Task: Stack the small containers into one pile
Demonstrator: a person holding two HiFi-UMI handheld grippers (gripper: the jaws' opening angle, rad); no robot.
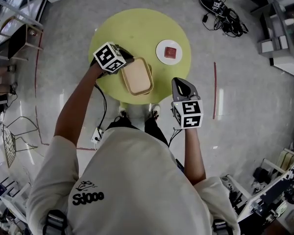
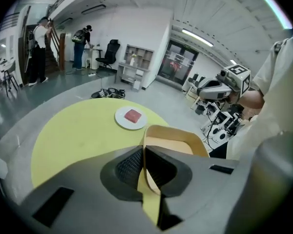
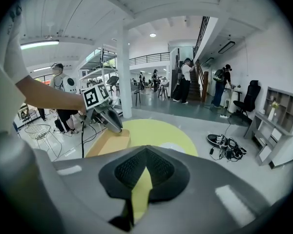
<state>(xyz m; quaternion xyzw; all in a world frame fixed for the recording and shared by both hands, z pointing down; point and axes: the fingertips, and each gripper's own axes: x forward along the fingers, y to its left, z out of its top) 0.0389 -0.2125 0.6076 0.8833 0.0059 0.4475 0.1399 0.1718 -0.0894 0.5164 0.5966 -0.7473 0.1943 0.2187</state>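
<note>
A round yellow-green table (image 1: 132, 33) stood on a glossy grey floor (image 1: 235, 106). Its top was plain and smooth, of one colour all over, and most of it lay bare, above all the left and far parts. On the right side, towards the far edge, a small white round plate (image 1: 160, 52) sat flat on the top, with a red block (image 1: 171, 52) in its middle. Near the near edge, about midway across, was a tan container (image 1: 136, 76), rectangular with rounded corners and open at the top, well apart from the plate. Whether its base rested on the tabletop or hung just above it could not be told.
</note>
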